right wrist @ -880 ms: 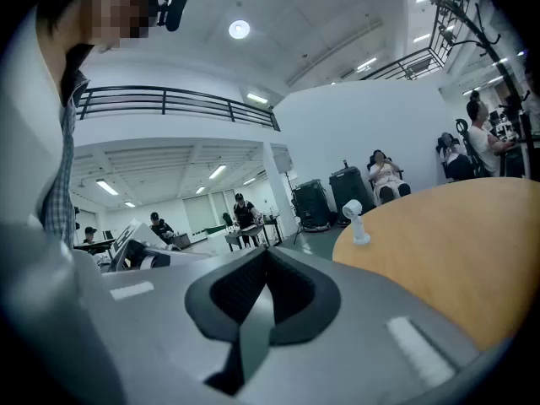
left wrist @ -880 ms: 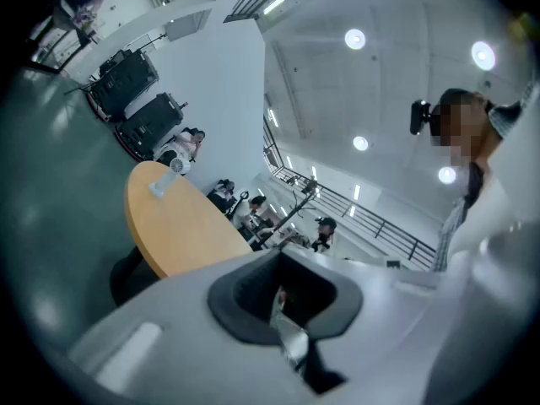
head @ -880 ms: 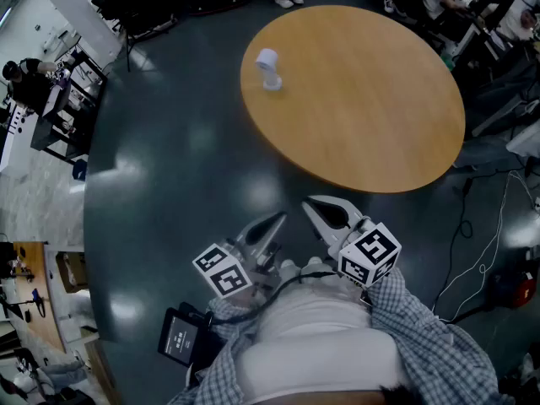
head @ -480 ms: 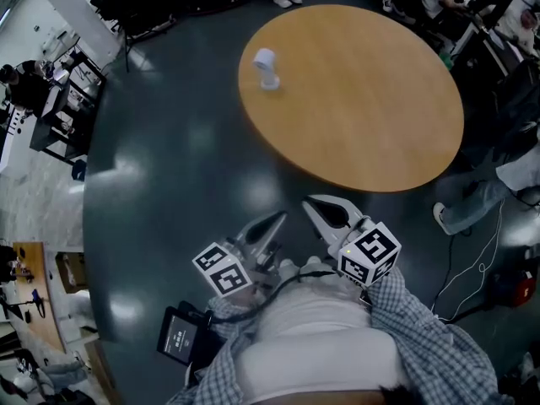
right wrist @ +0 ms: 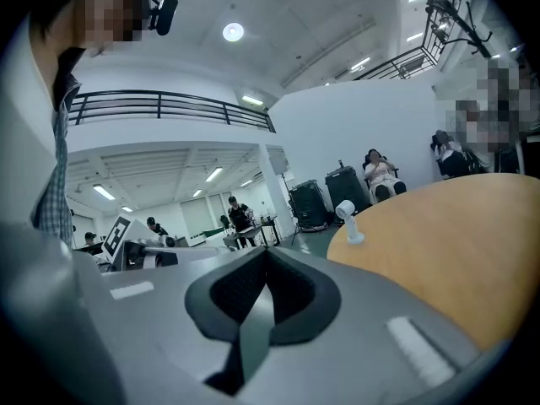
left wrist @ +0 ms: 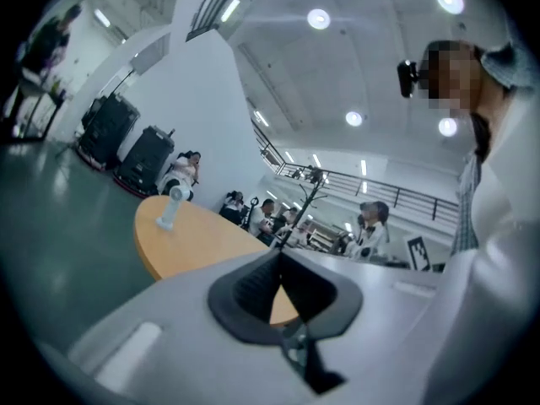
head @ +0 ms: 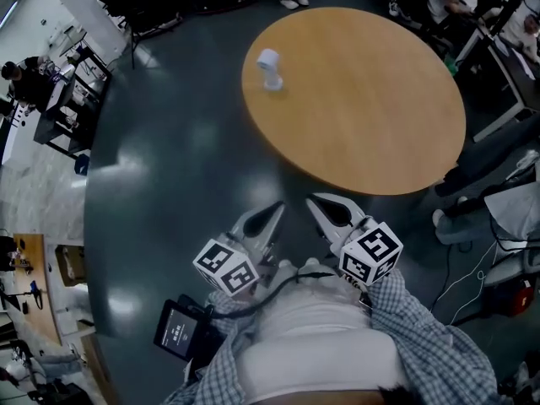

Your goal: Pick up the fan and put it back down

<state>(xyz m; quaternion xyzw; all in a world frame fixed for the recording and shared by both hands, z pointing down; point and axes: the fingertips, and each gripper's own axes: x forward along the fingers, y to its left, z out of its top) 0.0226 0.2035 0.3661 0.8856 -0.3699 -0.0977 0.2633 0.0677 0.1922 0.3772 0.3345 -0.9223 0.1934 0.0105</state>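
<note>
The left tool point(head: 278, 208) is hovering over the dark floor point(head: 169, 167), clenched on nothing, its jaws meeting at the tips. The fan point(head: 269, 67) is standing upright near the left edge of the round bench point(head: 371, 116), well apart from both tools and straight ahead of the left one in the head view. Just beside the left tool, the right tool point(head: 312, 202) is likewise sitting clenched and empty. In the head view the fan is lying farther up and a little left of it.
</note>
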